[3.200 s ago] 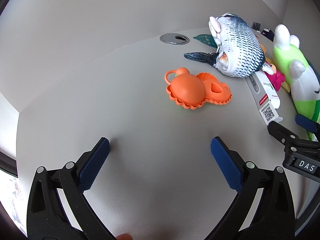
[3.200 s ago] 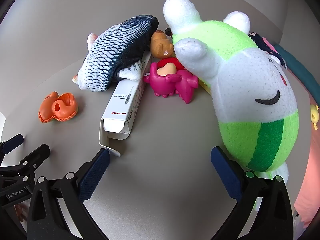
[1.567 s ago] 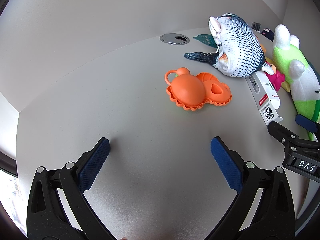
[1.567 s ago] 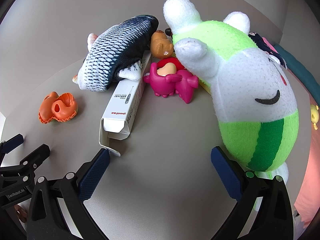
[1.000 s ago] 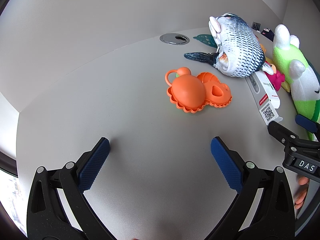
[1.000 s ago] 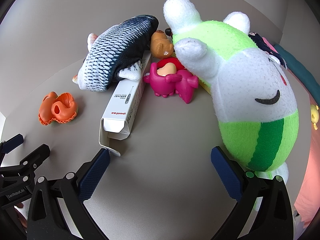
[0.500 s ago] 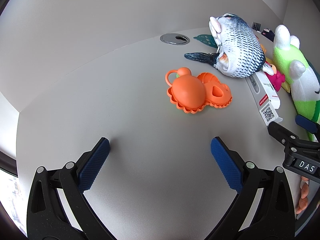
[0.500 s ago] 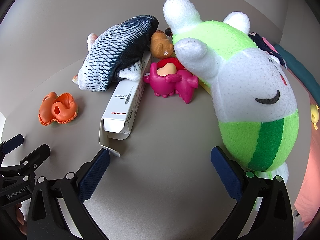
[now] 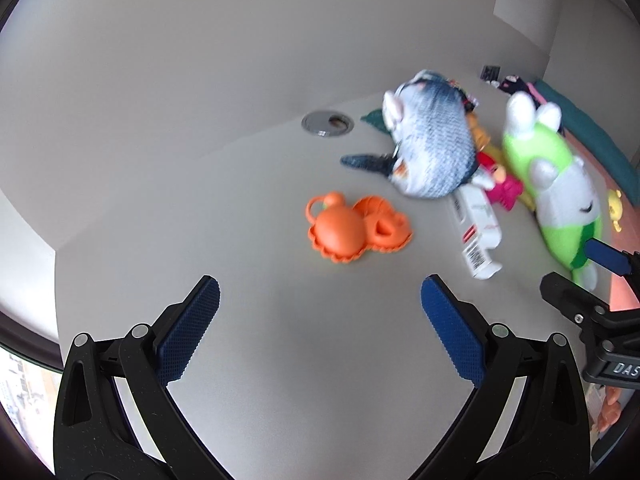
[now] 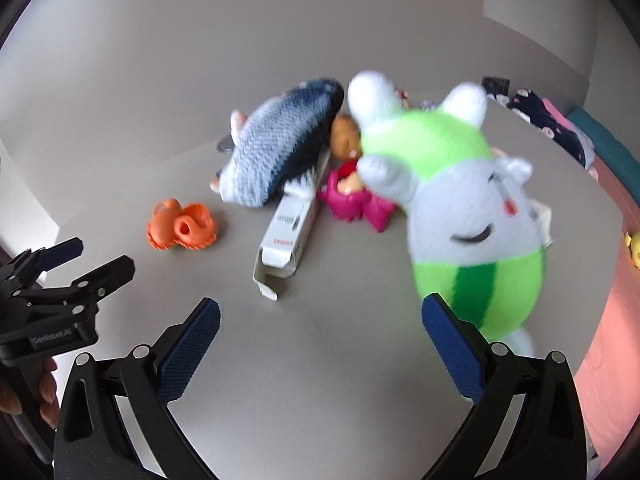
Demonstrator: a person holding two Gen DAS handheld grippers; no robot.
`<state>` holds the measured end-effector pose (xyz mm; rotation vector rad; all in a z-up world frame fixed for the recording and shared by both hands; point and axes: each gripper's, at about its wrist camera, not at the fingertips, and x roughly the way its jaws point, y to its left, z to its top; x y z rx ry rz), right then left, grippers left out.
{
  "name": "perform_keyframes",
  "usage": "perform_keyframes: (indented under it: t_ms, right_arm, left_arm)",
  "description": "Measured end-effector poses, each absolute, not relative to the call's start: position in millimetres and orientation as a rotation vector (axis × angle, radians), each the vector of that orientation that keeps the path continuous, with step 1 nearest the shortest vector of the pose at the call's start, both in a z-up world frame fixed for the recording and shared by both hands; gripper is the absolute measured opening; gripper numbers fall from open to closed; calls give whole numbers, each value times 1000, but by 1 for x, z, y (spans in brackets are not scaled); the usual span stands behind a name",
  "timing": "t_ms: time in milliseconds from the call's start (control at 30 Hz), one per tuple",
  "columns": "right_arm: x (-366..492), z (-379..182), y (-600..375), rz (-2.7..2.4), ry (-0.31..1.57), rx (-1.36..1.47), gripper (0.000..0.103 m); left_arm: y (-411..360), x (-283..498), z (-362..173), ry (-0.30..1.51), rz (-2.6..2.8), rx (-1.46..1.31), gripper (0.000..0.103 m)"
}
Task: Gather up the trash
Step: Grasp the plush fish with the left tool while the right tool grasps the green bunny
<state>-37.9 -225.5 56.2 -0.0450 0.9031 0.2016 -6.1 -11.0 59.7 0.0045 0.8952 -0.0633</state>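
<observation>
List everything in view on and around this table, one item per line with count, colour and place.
Carton: one, white, table centre, open flap toward the cameras, far end under the fish.
Plush fish: one, blue-grey, behind the carton.
Plush animal: one, green and white, right of the carton.
Plastic toy: one, orange, left of the carton.
Pink toy: one, between carton and plush animal.
Grommet: one, grey, far table edge.
Table: one, grey.
Left tongs: blue pads, open, empty.
Right tongs: blue pads, open, empty.
</observation>
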Motion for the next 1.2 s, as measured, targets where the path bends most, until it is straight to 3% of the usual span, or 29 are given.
perform_keyframes:
  t_ms: [233,433,567,700,800,967,1033,1100,1200]
  right_arm:
    - [-17,88,-258,173,855,-18,100]
    - [14,77,-288,117,883,-17,87]
    - [30,63,-296,78,912,-47,76]
    - [35,56,-302,85,927,-51,39]
    - [35,66,-310,112,902,19,33]
    - [33,84,-316,119,847,40,33]
    - [31,89,-317,130,835,51,33]
    - [29,93,-318,134,819,50,33]
    - [27,99,-318,142,800,56,33]
  left_arm:
    - [-42,24,82,858,-93,7,98]
    - [-61,46,91,854,-122,-2,98]
    - [-74,63,93,853,-130,8,98]
    - [-85,82,90,856,-124,19,98]
    - [-92,96,84,858,-115,24,98]
    - [-106,116,74,860,-107,42,98]
    - [-113,121,67,854,-81,89,81]
    - [-115,124,59,867,-95,83,26]
    - [-109,122,58,844,-98,34,15]
